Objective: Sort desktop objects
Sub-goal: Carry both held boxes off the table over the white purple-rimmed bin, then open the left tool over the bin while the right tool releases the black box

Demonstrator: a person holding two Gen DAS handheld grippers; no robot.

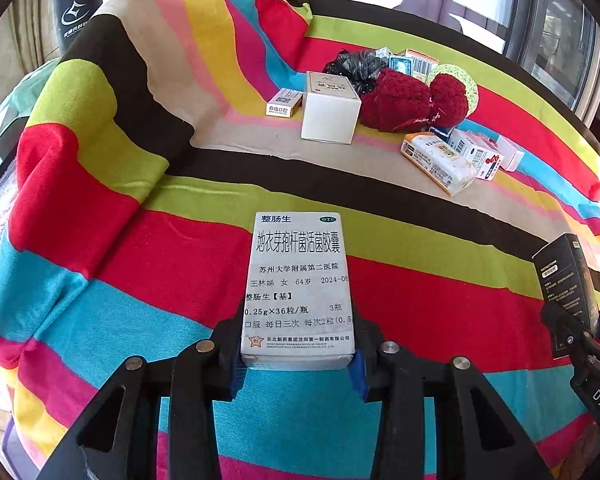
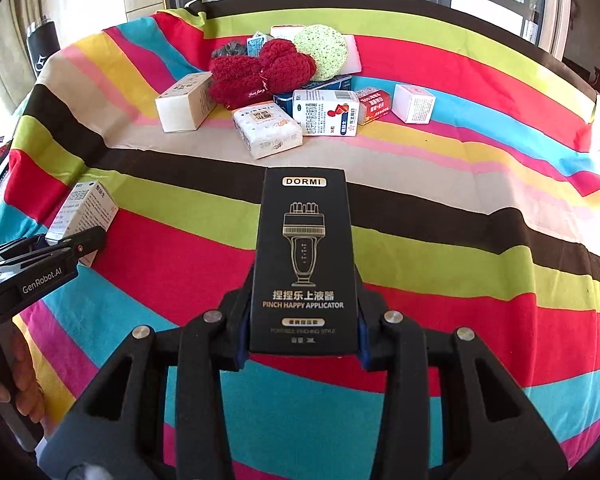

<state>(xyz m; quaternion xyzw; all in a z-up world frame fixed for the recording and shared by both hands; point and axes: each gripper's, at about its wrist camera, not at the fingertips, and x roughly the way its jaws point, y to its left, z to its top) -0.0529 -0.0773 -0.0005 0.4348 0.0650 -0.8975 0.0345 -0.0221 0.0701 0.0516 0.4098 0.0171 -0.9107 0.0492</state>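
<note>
Left gripper [image 1: 298, 360]: my jaws are clamped on the white medicine box [image 1: 298, 288], held above the striped cloth [image 1: 140, 264].
Right gripper [image 2: 302, 344]: I've got the black applicator box [image 2: 304, 256] pinched, clear of the pile of boxes [image 2: 300, 116] beyond.

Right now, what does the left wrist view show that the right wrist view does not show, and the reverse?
Only the left wrist view shows the printed front of the white medicine box clamped in the left gripper, and a small white box lying left of the tall cream box.

Only the right wrist view shows the front of the black DORMI box clamped in the right gripper, and a hand at the left edge.

Both show the striped cloth, the red fluffy item, the green sponge and the pile of small boxes.
</note>
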